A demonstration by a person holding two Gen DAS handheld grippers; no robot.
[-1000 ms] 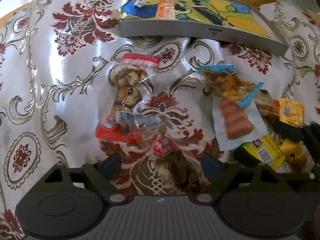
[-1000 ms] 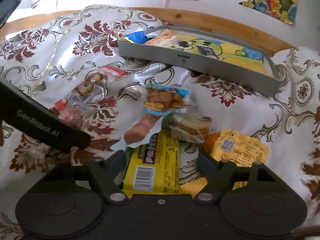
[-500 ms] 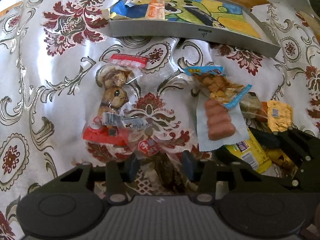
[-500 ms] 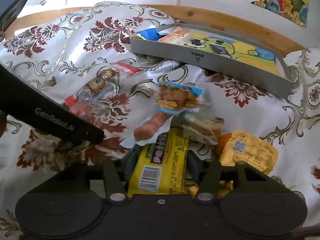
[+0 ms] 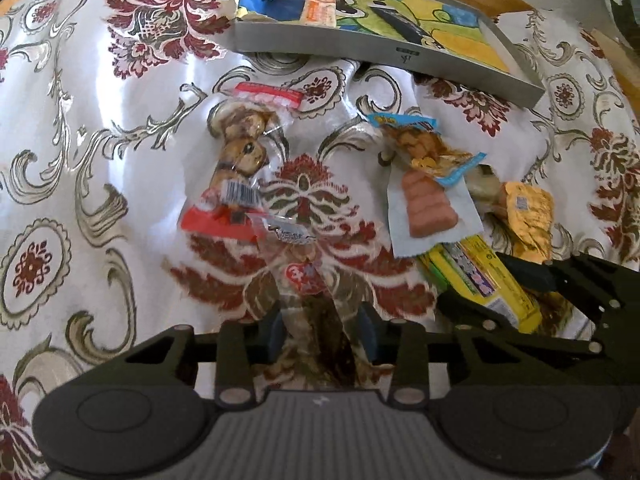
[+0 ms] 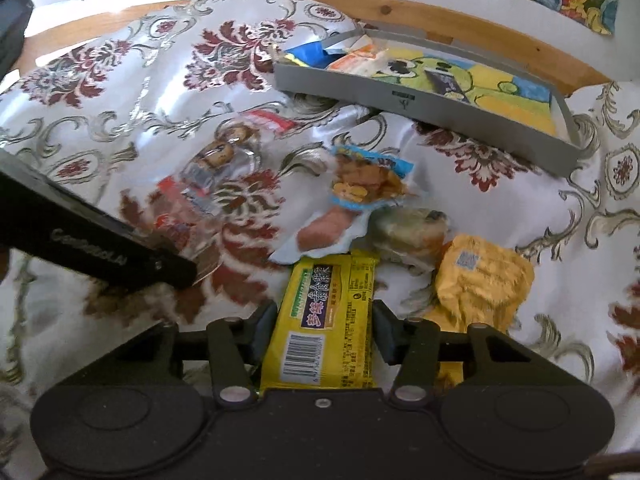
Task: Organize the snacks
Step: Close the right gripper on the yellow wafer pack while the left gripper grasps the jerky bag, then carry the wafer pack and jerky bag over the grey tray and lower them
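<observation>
Yellow wrapper is what my right gripper [image 6: 324,334] is pinching: the long yellow snack bar [image 6: 326,312] is lying between its jaws, both pressing on its sides, barcode end toward the camera. Only my right wrist view is showing that print clearly; my left wrist view is catching the same bar [image 5: 480,280] edge-on, beside my right gripper's black frame [image 5: 560,280]. My left gripper [image 5: 318,330] is closing its jaws on a clear packet with a red label [image 5: 304,280], which the right view is hiding behind my left gripper's dark arm [image 6: 92,248].

The grey tray [image 6: 420,100] is sitting at the far side of the floral tablecloth [image 5: 120,120], holding a blue wrapper [image 6: 308,54], an orange-and-white packet [image 6: 356,58] and a small dark packet [image 6: 446,84] on its cartoon lining.

Between tray and grippers are lying a clear bag with brown pieces [image 5: 240,160], a blue-edged packet [image 5: 424,146] overlapping a pink sausage in a white wrapper [image 5: 426,212], a pale packet [image 6: 412,228] and a crumpled orange-yellow packet [image 6: 484,280] touching the bar's right side.
</observation>
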